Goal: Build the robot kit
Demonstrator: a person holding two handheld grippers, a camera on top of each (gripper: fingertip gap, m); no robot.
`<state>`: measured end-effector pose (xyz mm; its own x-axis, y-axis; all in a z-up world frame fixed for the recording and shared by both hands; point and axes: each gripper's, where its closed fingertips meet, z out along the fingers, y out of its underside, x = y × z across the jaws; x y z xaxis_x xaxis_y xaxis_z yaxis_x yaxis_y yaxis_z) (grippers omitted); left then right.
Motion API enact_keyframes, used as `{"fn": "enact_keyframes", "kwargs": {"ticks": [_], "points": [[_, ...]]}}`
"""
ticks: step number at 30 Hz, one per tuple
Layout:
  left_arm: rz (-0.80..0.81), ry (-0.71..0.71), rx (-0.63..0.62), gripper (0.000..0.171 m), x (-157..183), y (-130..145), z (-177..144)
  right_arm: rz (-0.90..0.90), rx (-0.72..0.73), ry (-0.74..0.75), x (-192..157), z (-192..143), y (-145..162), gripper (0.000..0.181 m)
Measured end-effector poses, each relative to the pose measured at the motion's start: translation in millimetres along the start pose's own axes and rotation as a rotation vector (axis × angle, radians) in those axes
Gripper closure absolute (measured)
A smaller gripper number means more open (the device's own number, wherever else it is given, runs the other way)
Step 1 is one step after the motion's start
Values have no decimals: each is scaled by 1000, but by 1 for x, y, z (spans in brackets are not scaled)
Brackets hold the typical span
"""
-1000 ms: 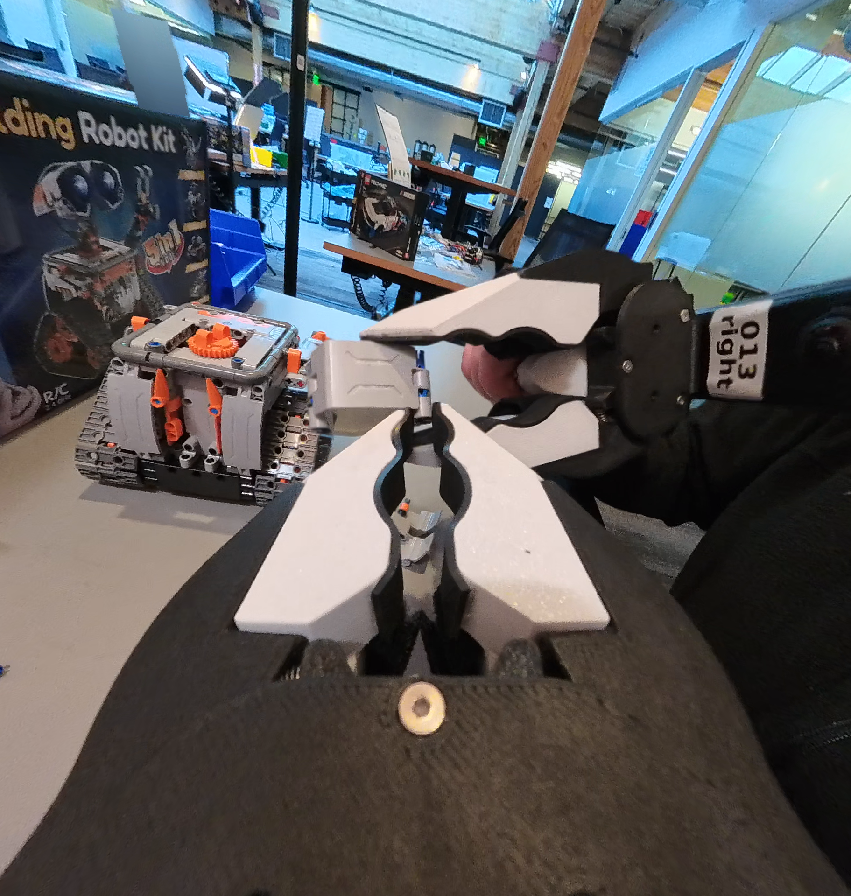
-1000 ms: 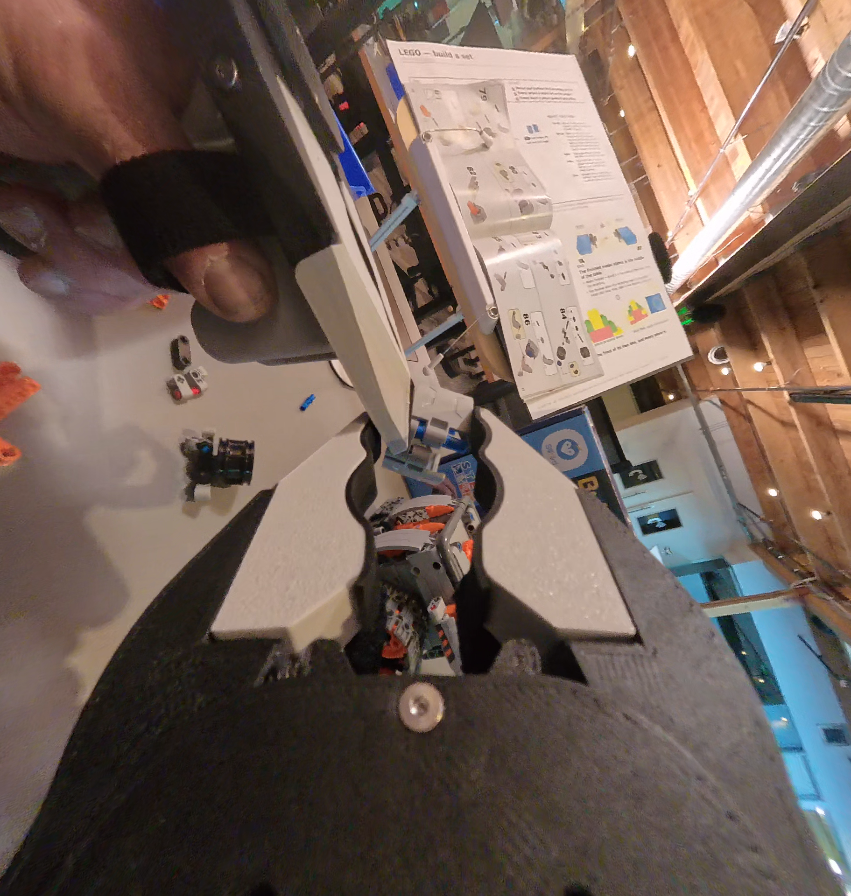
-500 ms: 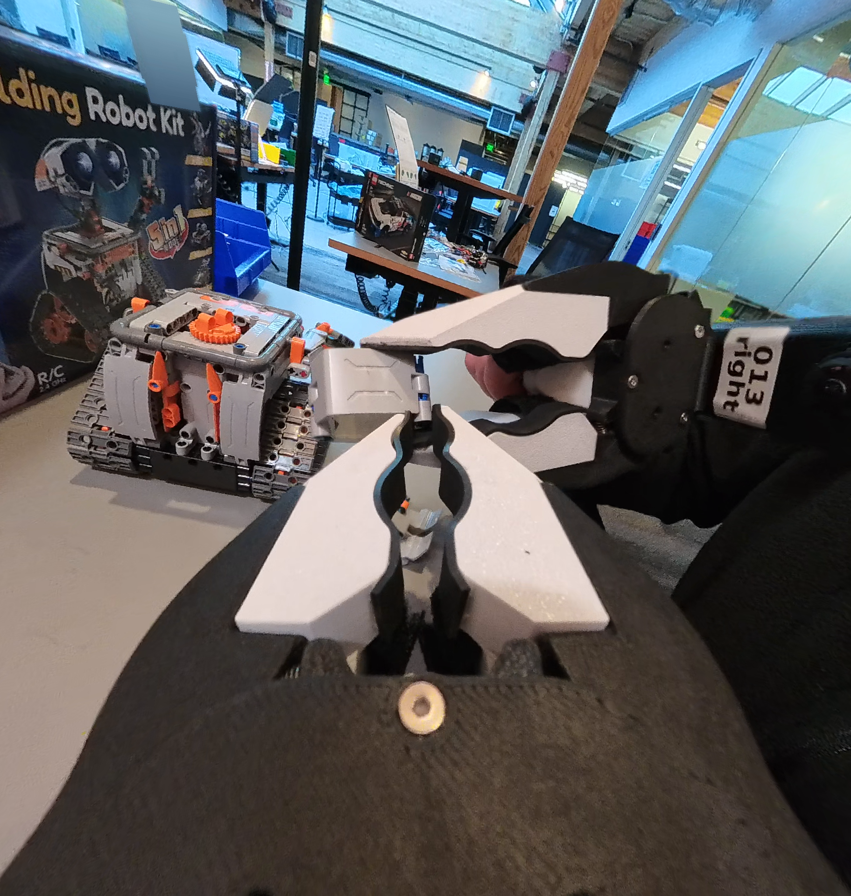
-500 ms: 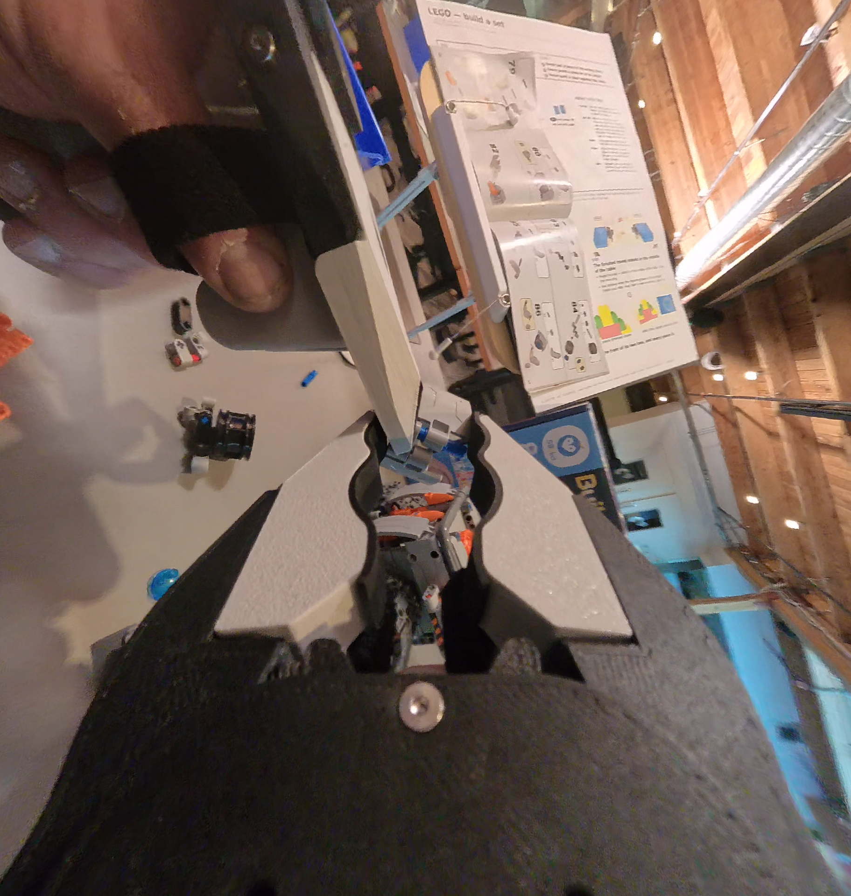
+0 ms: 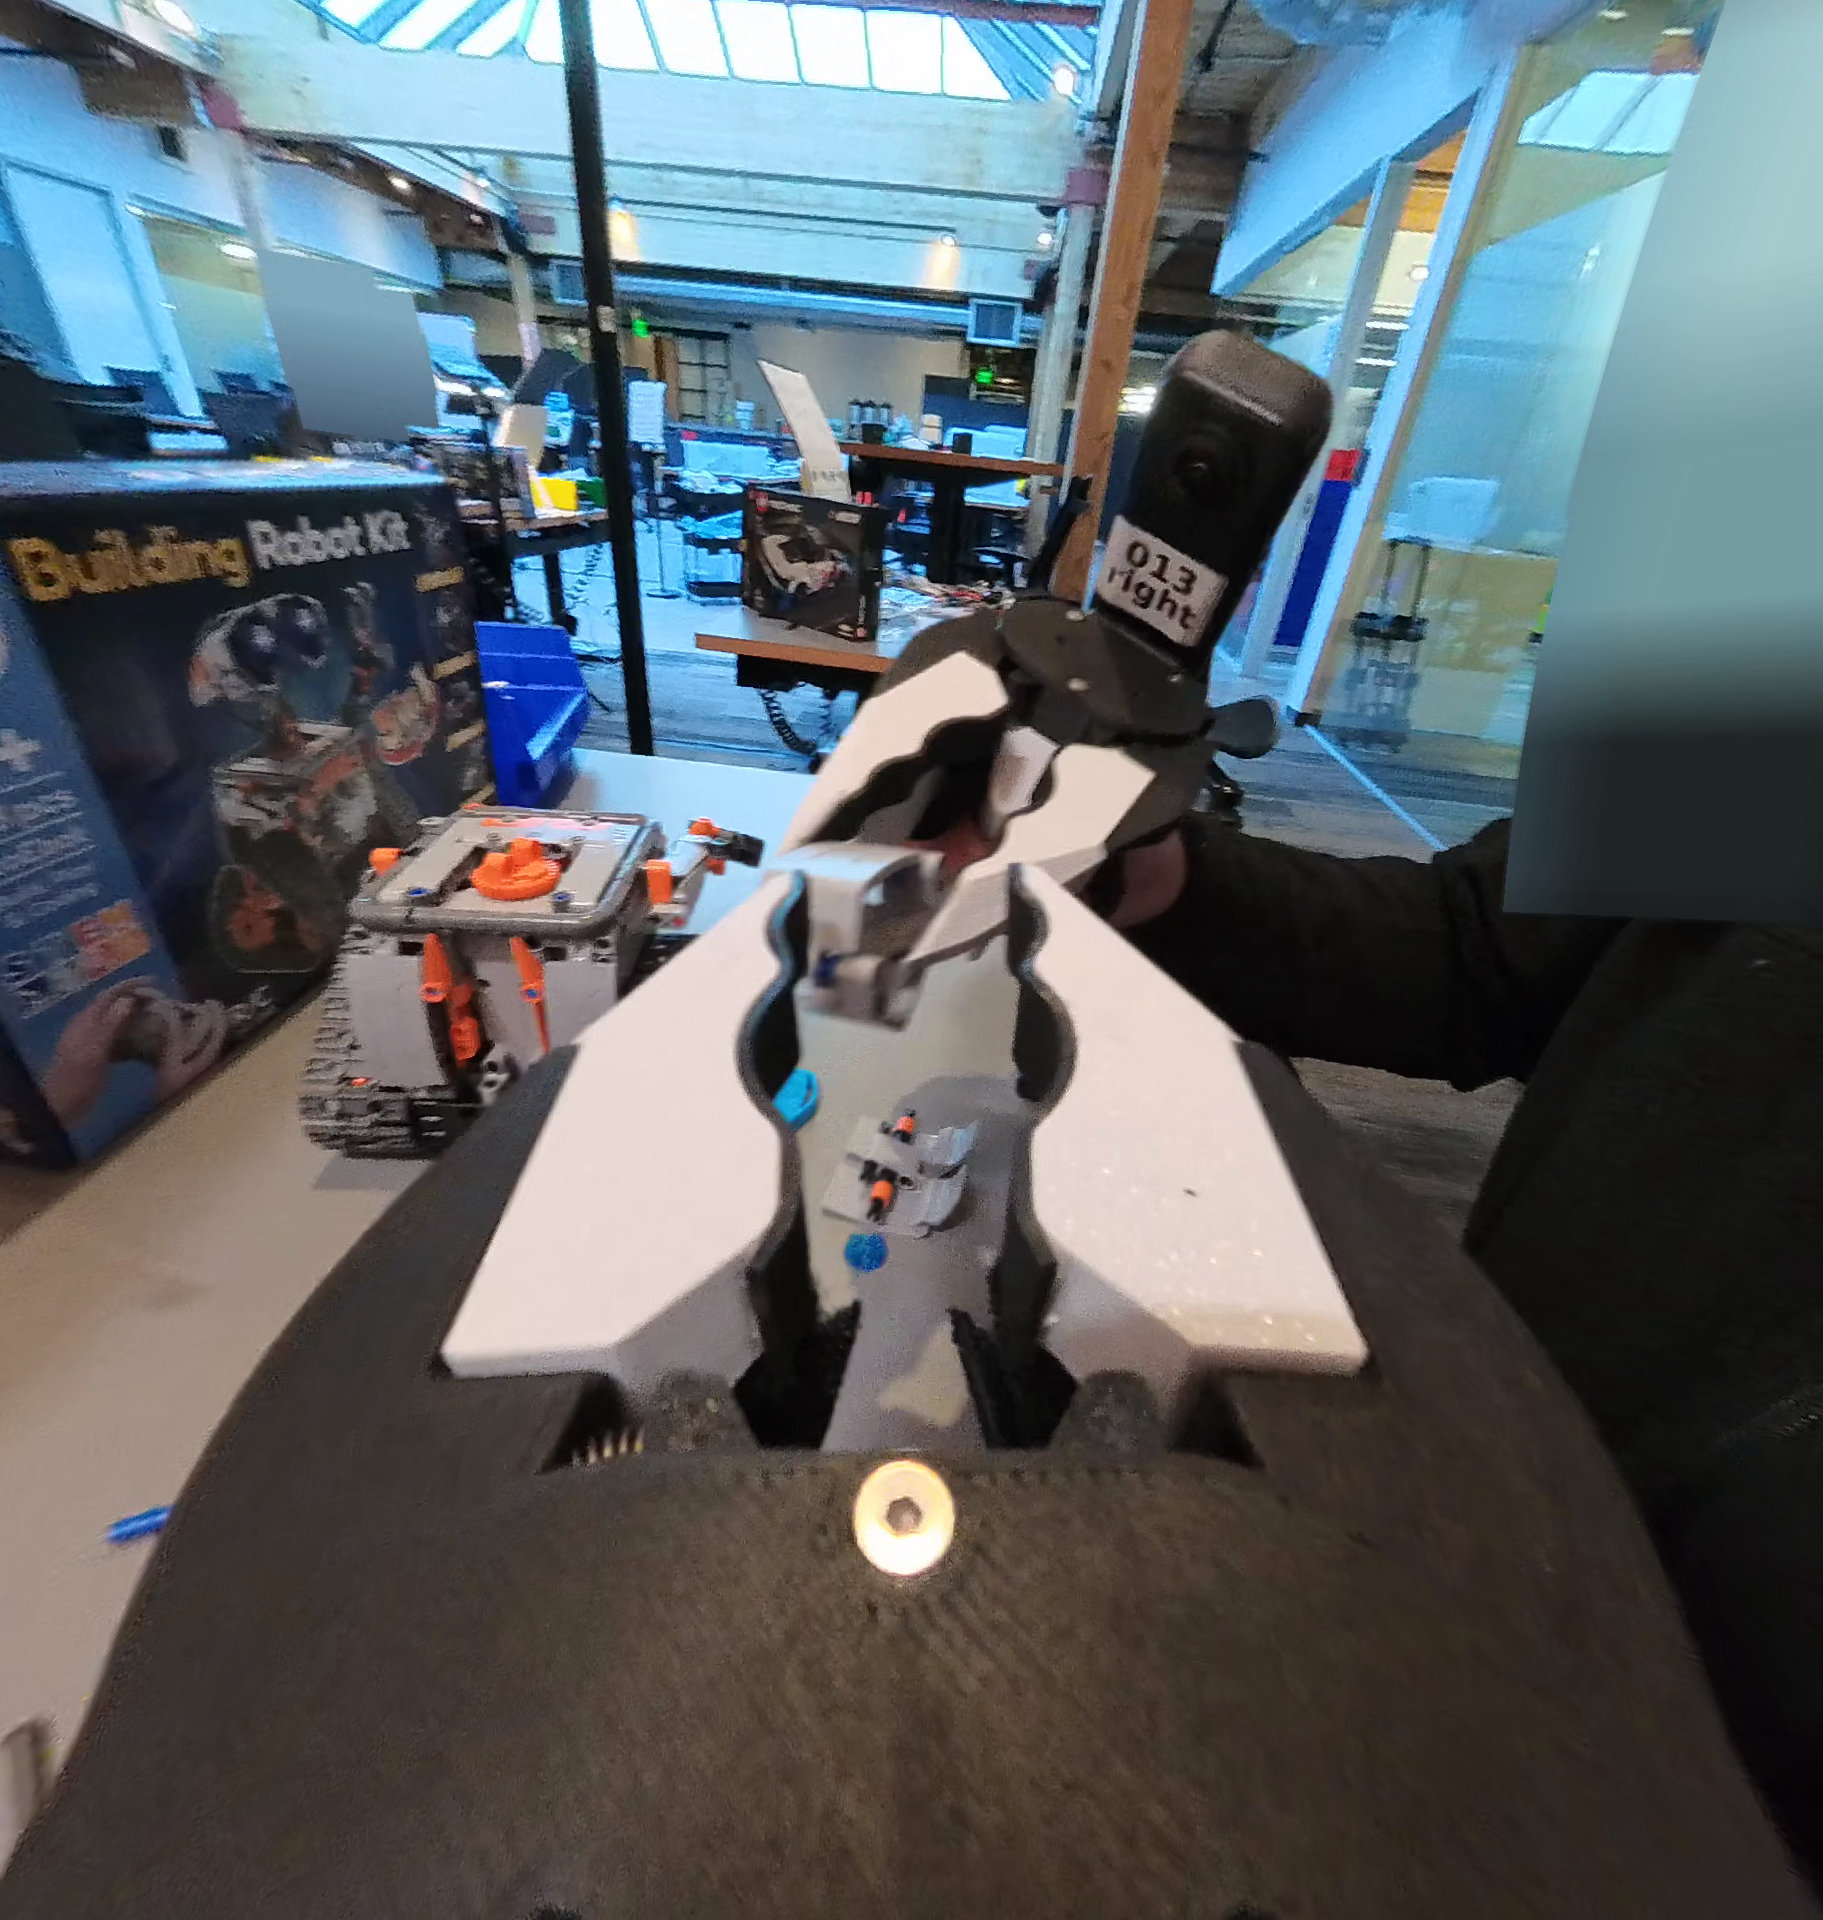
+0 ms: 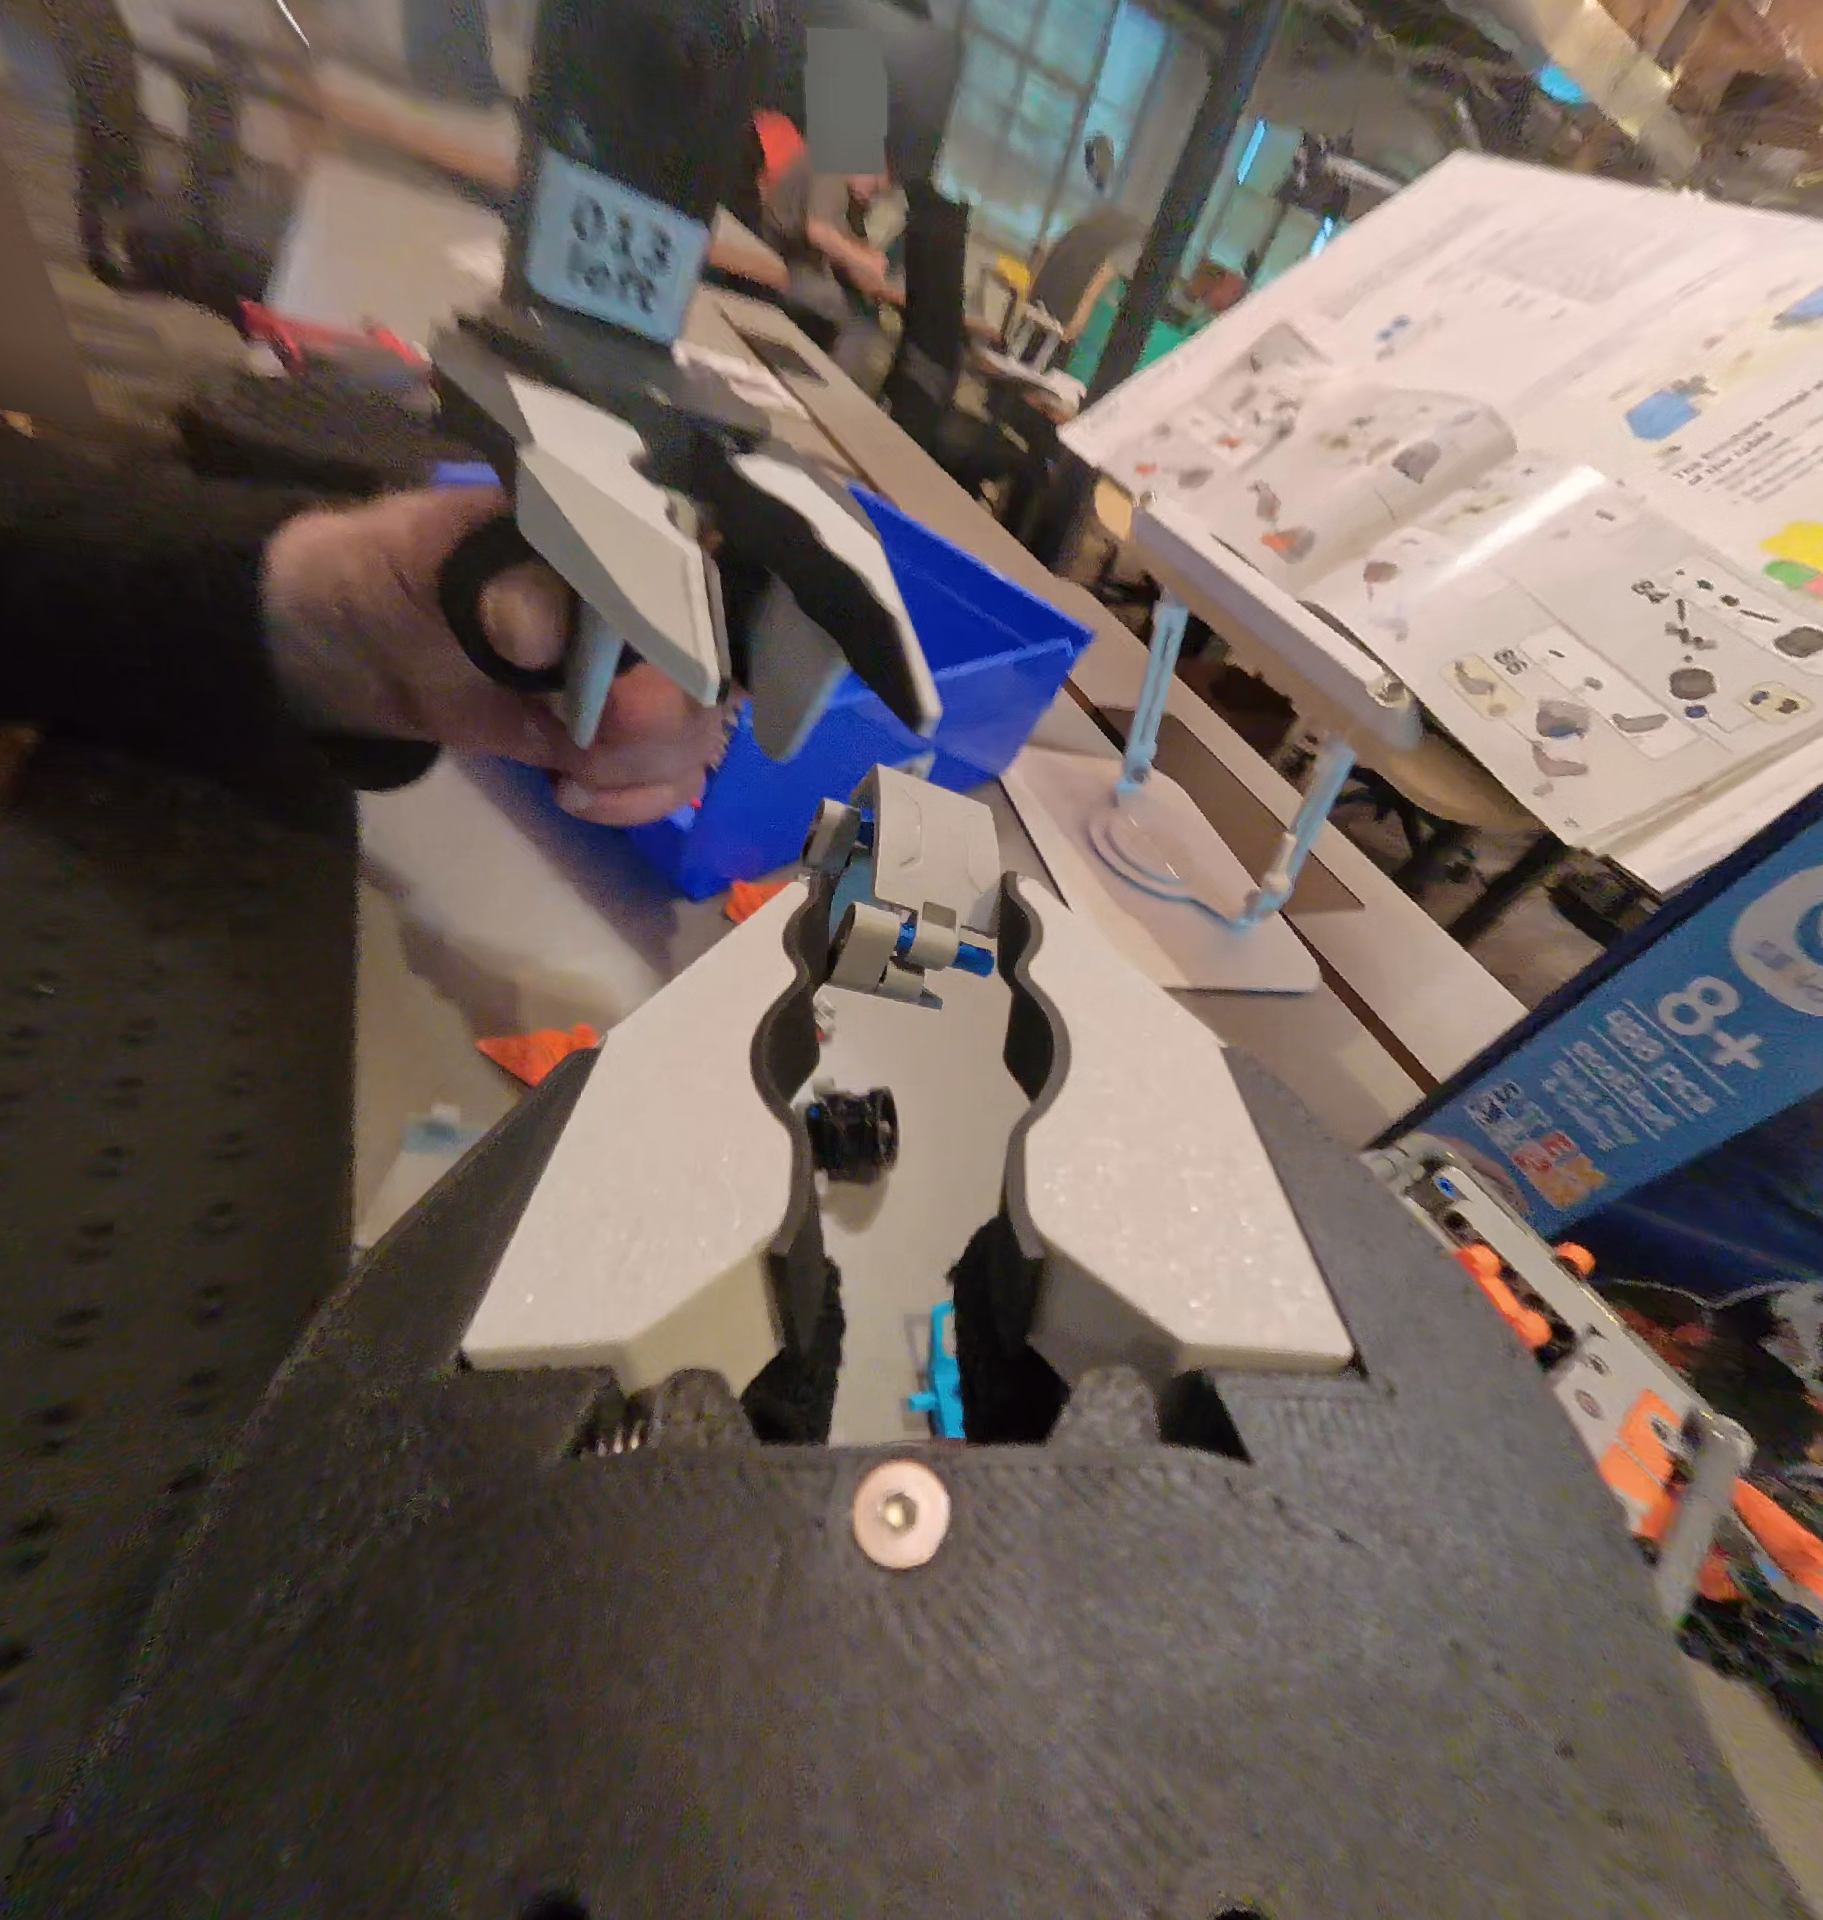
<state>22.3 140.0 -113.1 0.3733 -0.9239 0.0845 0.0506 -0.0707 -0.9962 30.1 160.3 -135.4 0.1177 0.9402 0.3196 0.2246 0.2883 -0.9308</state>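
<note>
The right gripper (image 6: 904, 899) pinches a small grey brick assembly (image 6: 928, 842) between its fingers, holding it above the desk (image 5: 107, 1351). The left gripper (image 5: 902, 888) hovers just beside it, fingers spread and empty. The tracked brick robot (image 5: 491, 935) sits far left, before its box (image 5: 159, 779).

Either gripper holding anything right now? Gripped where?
Right gripper pinches the grey brick assembly at its blue-pinned connector end; the panel sticks out past the tips. Left gripper is open, empty.

Left gripper (image 5: 905, 883) jaws opened, grey piece (image 6: 928, 842) freed — right gripper (image 6: 905, 896) swung upright
</note>
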Motion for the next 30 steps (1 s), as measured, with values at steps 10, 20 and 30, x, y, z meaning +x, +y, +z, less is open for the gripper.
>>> {"fn": "enact_keyframes", "kwargs": {"ticks": [10,20,30], "points": [[-31,129,-50,149,14,18,15,86,173,-148,-15,-12,-24,151],[-5,170,24,149,28,6,15,112,231,-212,-20,-19,-30,153],[121,126,-18,151,35,5,15,87,250,-240,-26,-23,-34,153]]}}
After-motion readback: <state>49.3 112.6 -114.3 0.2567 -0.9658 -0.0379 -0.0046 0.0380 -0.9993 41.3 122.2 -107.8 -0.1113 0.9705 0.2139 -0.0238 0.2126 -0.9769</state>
